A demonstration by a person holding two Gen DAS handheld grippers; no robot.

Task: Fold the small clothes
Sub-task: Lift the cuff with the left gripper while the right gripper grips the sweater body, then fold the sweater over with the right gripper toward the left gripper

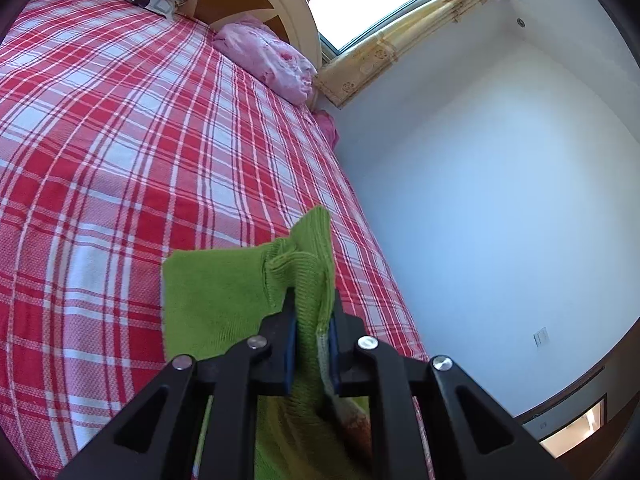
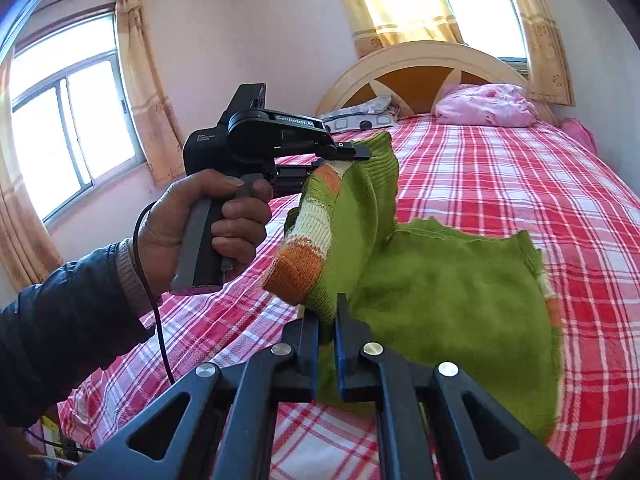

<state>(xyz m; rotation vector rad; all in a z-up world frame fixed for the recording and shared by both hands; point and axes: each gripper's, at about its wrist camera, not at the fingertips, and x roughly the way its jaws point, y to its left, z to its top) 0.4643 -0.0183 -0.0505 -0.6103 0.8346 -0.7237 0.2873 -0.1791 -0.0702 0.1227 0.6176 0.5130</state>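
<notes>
A small green knit sweater (image 2: 440, 280) with orange and cream striped sleeves lies partly on the red plaid bed (image 2: 500, 168). My left gripper (image 1: 311, 300) is shut on a green knit edge of the sweater (image 1: 224, 292) and holds it lifted above the bed. It also shows in the right wrist view (image 2: 360, 152), held by a hand, clamping a ribbed green edge. My right gripper (image 2: 327, 312) is shut on the sweater near the orange striped cuff (image 2: 296, 264). The rest of the sweater drapes to the right over the bed.
A pink pillow (image 2: 486, 106) and a patterned grey pillow (image 2: 360, 118) lie by the cream headboard (image 2: 400, 60). The bed's right edge meets a white wall (image 1: 480, 200). Windows with yellow curtains (image 2: 144, 92) are behind.
</notes>
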